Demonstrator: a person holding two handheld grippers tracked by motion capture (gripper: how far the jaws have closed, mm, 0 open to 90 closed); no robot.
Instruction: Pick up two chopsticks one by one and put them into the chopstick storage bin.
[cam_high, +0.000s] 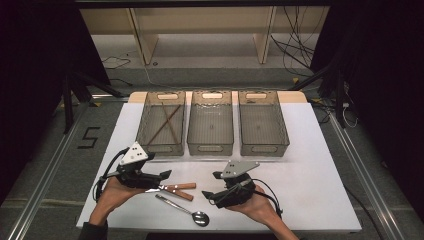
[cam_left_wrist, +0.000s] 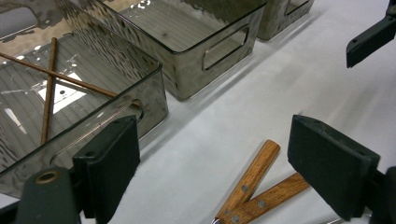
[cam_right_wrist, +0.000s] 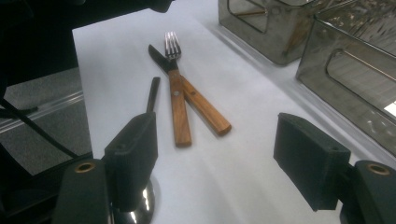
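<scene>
Your left gripper (cam_high: 161, 181) hovers low over the white table (cam_high: 310, 165), near its front left part, with its jaws spread wide and nothing between them. In the left gripper view the pads (cam_left_wrist: 111, 156) stand well apart, and the two wooden handles lie on the table just beyond them, untouched. Behind that gripper sits the left bin (cam_high: 161, 125), with two brown chopsticks (cam_high: 165, 122) crossed inside it.

Just right of your left gripper lie the wooden-handled fork (cam_right_wrist: 176, 95) and knife (cam_right_wrist: 198, 100), crossed over each other; in the high view their handles (cam_high: 181, 189) point right. The metal spoon (cam_high: 182, 209) lies in front of them, nearer the table edge, bowl to the right.

Your right gripper (cam_high: 209, 186) hangs to the right of the cutlery, its jaws also wide apart and holding nothing. In the right gripper view its left pad (cam_right_wrist: 133, 158) sits above the spoon's bowl; whether it touches is unclear.

The middle bin (cam_high: 210, 122) and right bin (cam_high: 263, 122) stand behind.
</scene>
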